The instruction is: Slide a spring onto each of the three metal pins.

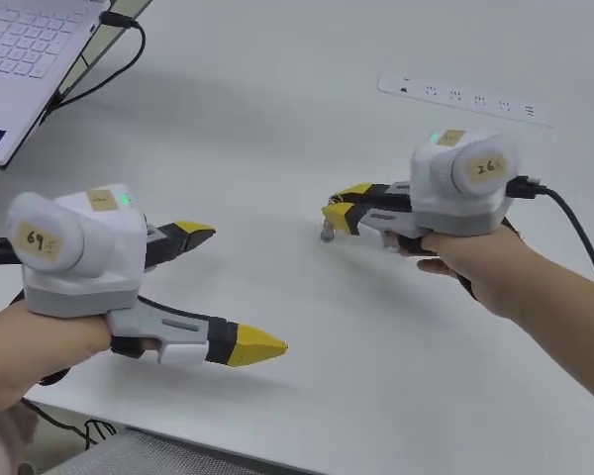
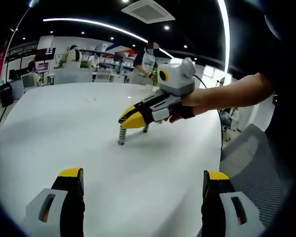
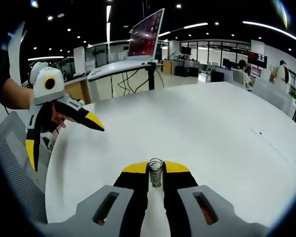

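White table [image 1: 277, 119] spans the head view. Right of centre, the right tool [image 1: 327, 220] is clenched on a spring [image 1: 326, 235]. At lower left, the left tool [image 1: 247, 289] gapes wide, released.

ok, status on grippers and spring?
Left gripper open, empty. Right gripper shut on spring, tip low over white table. Nothing blocking nearby.

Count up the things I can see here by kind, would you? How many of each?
Grippers: 2, left open, right shut on the spring
Spring: 1
Laptop: 1
Power strip: 1
Total: 5, at one white table
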A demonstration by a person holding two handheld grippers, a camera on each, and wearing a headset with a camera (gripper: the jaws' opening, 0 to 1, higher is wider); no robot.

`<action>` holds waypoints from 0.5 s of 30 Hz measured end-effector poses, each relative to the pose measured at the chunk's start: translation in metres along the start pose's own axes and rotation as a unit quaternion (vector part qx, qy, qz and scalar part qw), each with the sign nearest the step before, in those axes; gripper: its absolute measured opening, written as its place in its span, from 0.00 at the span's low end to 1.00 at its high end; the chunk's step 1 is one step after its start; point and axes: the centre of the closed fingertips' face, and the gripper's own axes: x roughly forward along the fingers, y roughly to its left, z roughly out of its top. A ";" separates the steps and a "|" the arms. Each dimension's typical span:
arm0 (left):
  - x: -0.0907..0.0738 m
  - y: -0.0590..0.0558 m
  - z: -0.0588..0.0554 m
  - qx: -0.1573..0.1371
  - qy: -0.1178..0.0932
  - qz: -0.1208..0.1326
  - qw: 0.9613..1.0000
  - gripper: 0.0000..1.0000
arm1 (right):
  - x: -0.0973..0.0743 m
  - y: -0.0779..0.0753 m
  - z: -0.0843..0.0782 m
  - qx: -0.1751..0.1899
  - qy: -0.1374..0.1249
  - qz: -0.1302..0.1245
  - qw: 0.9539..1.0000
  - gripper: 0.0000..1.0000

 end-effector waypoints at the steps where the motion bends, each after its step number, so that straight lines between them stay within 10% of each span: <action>1: 0.000 0.000 0.000 0.000 0.000 0.000 1.000 0.98 | 0.002 0.001 -0.002 -0.004 0.005 0.001 1.000 0.08; 15: 0.001 -0.003 -0.002 -0.001 0.002 -0.002 1.000 0.98 | 0.005 0.004 -0.013 -0.021 0.023 0.002 1.000 0.09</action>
